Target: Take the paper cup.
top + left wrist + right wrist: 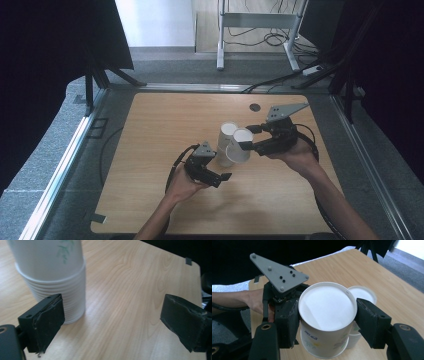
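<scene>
Right gripper (327,322) grips an upturned white paper cup (327,320); left gripper (112,322) fingers gape.

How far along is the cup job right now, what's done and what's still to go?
Done: one paper cup looks separated from the cup stack, which stands upside down on the table. In hand: the right gripper clamps that cup beside the stack, while the left gripper waits open nearby. Left: probably setting the cup down; many nested cups remain.

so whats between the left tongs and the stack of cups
Nothing: in the left gripper view the open left tongs sit beside the cup stack, with bare wooden table between their jaws.
</scene>
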A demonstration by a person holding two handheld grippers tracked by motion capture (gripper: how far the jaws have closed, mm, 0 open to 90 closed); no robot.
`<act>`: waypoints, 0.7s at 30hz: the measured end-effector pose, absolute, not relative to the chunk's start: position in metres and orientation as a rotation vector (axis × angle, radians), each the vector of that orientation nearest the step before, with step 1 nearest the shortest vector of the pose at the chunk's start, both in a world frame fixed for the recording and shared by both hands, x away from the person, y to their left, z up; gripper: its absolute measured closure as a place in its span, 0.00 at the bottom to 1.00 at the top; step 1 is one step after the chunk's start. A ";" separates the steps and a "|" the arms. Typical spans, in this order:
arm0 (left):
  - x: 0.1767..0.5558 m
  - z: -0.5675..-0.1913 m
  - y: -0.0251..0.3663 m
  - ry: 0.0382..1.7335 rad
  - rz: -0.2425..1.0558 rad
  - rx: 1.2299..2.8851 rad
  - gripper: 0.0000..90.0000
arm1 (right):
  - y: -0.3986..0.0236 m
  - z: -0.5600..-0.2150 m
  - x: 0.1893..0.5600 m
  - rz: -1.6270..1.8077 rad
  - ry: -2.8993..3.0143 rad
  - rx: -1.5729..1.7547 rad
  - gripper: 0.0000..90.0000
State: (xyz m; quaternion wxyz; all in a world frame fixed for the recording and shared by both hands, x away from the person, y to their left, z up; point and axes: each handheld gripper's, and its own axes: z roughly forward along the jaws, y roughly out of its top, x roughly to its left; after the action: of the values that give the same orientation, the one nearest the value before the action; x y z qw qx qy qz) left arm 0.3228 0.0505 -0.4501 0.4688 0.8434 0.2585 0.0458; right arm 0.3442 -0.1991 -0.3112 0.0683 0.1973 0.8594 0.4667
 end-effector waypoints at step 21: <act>0.309 -0.467 0.033 0.541 0.133 2.064 0.09 | -0.189 -0.370 0.328 1.401 2.649 0.564 0.42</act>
State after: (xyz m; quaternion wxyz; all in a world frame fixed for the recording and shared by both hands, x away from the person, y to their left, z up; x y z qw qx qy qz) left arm 0.3094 0.0333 -0.4667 0.4812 0.8463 0.2220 0.0547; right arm 0.3284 -0.1888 -0.3701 0.0462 0.1846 0.8678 0.4591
